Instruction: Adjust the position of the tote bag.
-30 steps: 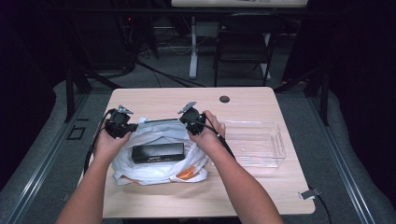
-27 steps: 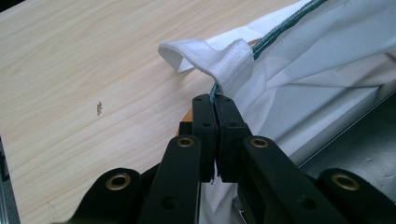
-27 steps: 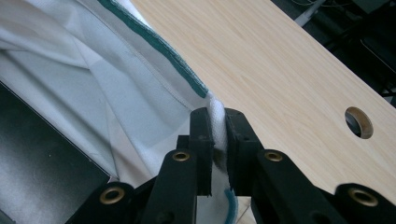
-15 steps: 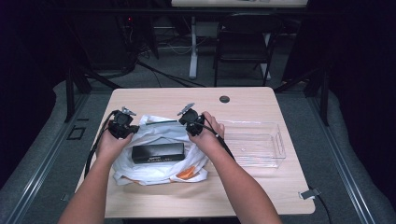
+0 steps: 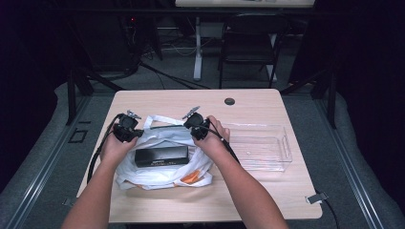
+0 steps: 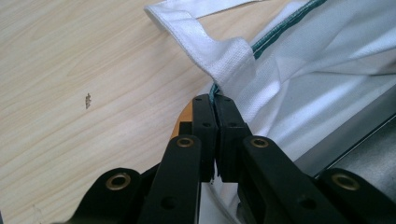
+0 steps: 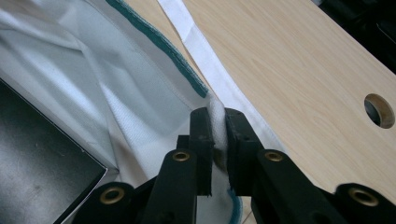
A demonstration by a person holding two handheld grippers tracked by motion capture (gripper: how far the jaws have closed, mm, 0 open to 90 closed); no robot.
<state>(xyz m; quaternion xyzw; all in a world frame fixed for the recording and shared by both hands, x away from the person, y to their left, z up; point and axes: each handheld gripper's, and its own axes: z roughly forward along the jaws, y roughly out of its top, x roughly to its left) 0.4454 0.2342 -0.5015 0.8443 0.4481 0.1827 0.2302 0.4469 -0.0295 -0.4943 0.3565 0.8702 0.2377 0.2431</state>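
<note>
From the high view, a white bag is lying on the near left part of the wooden table, with its mouth facing away from the person. A black box is sitting on top of the bag's middle, and something orange is showing at the bag's near right edge; what it is cannot be told. The left gripper is holding the bag's far left corner, and the right gripper is holding its far right corner, with a green-trimmed edge running between them. A clear plastic tray is standing just right of the bag, and nothing is lying in it. A round hole is sitting in the far part of the table top.

In the left gripper view, the left gripper is pressing its jaws together on the bag, right at the green-trimmed rim where a white strap is stitched on. The black box is lying at the lower right, beside the jaws.

In the right gripper view, the right gripper is clamping a fold of white fabric at the bag's green edge, with the cloth bunching between the pads. The black box is resting against the fabric at the lower left, and the table's hole is showing at the far right.
</note>
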